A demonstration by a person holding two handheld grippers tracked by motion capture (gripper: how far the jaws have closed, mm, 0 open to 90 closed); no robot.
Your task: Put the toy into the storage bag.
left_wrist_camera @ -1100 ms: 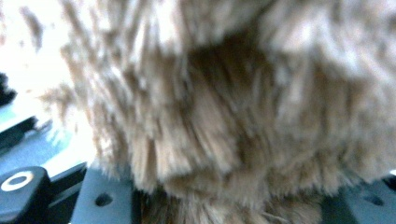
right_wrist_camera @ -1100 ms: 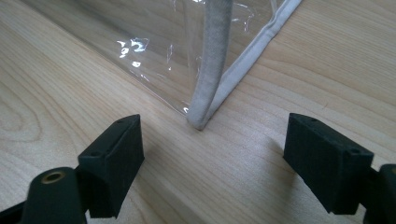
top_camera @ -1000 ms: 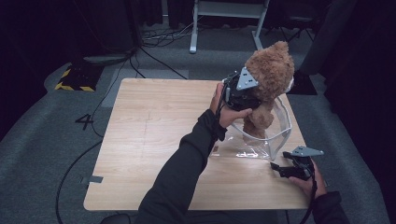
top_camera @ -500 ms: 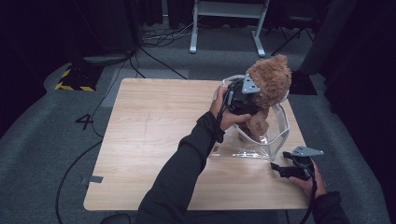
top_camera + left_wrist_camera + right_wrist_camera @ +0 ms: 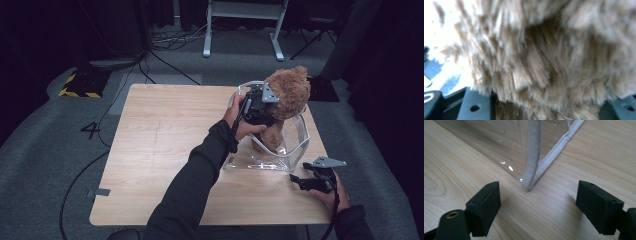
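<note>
A brown teddy bear (image 5: 287, 95) stands partly inside a clear plastic bag (image 5: 295, 145) with white trim on the right side of the wooden table (image 5: 160, 145). My left gripper (image 5: 260, 107) is shut on the teddy bear at the bag's mouth; its fur (image 5: 544, 57) presses between the jaws in the left gripper view. My right gripper (image 5: 300, 181) rests open on the table near the front right edge, just short of the bag's near corner (image 5: 529, 186), with nothing between its fingers (image 5: 485, 205).
The table's left half is bare wood. A white stand (image 5: 242, 25) and cables (image 5: 165, 55) lie on the grey floor beyond the far edge. A yellow-black striped marker (image 5: 80, 85) sits on the floor at the left.
My left gripper has lowered the teddy bear deeper into the bag. The right gripper has stayed in place.
</note>
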